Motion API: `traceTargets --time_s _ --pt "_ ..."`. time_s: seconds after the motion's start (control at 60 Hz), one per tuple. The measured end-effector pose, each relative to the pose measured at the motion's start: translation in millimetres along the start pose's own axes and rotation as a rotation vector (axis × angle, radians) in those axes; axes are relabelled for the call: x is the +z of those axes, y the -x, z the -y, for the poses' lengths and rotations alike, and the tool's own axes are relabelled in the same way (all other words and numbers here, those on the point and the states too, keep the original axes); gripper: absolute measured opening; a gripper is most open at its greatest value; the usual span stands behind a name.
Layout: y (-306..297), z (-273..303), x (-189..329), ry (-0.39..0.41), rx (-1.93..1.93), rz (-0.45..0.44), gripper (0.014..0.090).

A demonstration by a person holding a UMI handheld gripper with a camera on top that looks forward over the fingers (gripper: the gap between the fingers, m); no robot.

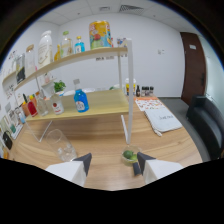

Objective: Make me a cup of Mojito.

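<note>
While the claw (112, 163) hangs released above the wooden worktop (100, 150), a green lime (129, 155) lies just inside its right finger, a clear glass (61, 145) left of it, bottles on the shelf (95, 102) beyond.

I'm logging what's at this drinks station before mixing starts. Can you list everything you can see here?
Clear glass: one, transparent, on the wooden counter just ahead of the left finger.
Lime: one, green, on the counter beside the right finger.
Blue-label bottle: one, on the lower shelf.
Green sprig: one, lower shelf, behind the bottles.
Red-label bottles: a few, at the lower shelf's far end; count unclear.
Upper-shelf bottles and cartons: several, white, yellow and blue.
White shelf post: one, upright.
Small dark jars: a few, far end of the counter.
Paper bag: one, white, lying flat.
Black chair: one, beside the counter.
Brown door: one.
Fingers: two, dark tips, open, holding nothing.
</note>
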Motion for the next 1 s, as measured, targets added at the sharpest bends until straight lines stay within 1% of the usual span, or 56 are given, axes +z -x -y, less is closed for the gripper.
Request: traceTargets --time_s 0.1,0.217,0.283,0.433,0.5,0.6,0.833,1.0 --pt "40 16 -20 -0.057 0.035 0.011 0.0851" --pt "90 15 -35 -0.083 0.049 0.033 0.0848" --pt "113 5 -36 -0.083 0.032 0.028 0.0850" --pt "154 -20 -30 -0.047 0.012 0.028 0.0849" --pt "165 -19 -26 -0.043 0.004 0.022 0.0851" --pt "177 2 -20 -0.064 -0.006 0.023 0.0850" --pt "192 85 11 -0.156 -0.056 0.028 0.0847" --pt "198 119 54 -0.162 -0.091 0.031 0.0841"
